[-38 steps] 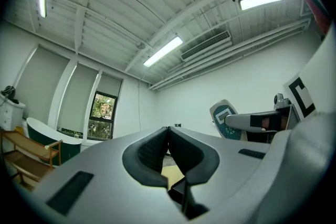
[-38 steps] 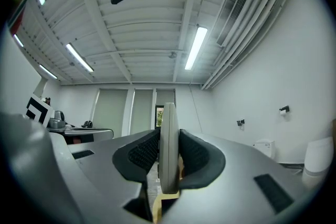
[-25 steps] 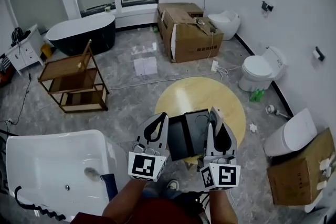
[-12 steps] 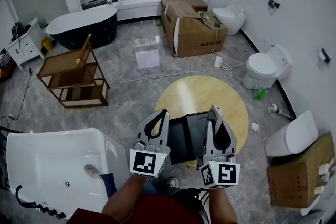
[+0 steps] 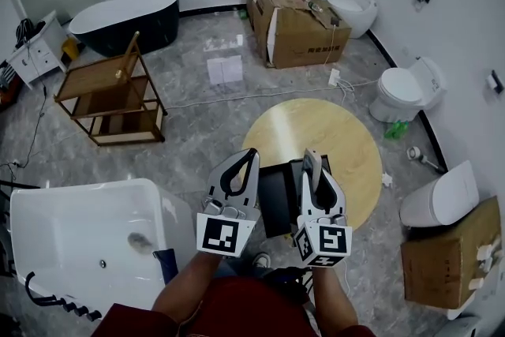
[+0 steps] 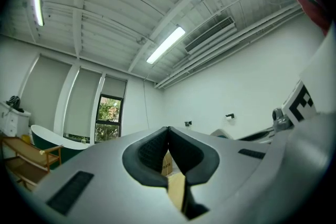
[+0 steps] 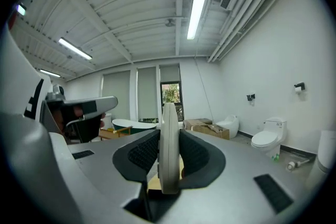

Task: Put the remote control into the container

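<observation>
While round yellow wooden table [image 5: 335, 134] carries black rectangular container [image 5: 278, 197] just ahead, between left gripper [image 5: 246, 159] and right gripper [image 5: 311, 163]: left jaws together, empty; right clamps slim white plastic remote control [image 7: 169, 128] edgewise. Likely light, rigid, slick; mid-body hold looks best.

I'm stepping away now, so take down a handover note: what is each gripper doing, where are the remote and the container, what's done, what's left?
Left gripper: shut, empty, at the container's left side.
Right gripper: shut on the remote, held on edge.
Container: on the round table, between the grippers.
Done: remote picked up.
Left: lower it into the container and release.
</observation>
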Available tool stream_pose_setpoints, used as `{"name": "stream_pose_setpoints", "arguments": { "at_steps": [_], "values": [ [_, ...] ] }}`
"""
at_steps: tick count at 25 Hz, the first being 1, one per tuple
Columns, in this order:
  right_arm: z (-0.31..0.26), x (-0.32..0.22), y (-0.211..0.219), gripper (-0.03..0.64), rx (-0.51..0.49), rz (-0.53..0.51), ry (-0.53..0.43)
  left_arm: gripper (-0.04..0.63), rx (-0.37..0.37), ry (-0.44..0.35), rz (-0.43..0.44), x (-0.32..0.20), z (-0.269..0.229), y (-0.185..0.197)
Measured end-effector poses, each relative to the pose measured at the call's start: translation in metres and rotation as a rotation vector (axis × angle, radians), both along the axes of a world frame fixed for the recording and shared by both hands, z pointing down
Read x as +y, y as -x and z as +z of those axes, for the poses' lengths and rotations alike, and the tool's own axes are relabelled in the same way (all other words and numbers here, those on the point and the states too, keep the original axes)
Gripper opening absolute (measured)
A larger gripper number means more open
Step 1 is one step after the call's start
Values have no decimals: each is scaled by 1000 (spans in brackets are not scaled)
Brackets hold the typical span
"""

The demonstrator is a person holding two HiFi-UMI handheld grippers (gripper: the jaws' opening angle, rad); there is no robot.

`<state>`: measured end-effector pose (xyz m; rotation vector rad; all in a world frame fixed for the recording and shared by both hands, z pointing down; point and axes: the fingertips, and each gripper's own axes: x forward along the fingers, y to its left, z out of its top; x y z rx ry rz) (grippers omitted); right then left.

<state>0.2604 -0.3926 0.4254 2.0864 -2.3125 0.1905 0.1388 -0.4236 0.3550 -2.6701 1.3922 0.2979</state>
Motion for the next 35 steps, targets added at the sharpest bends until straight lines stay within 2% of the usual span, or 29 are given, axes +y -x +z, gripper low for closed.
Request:
{"name": "stream_pose_setpoints", "arguments": {
  "at_steps": [5,13,19,29,35],
  "values": [
    [45,-13,15,124,32,-29,117,15,9,-5,-13,-2,2,9],
    [132,-30,42,126,57,-96,369,15,25,6,-47,-7,7,26],
    [185,-39,50,126,128,-112,511,15,34,10,-78,-10,8,43],
    [254,-40,61,126,175,-139,717,15,35,29,-112,-10,18,60],
    [279,-39,61,126,174,-135,788,15,26,40,-118,-11,23,64]
  ]
}}
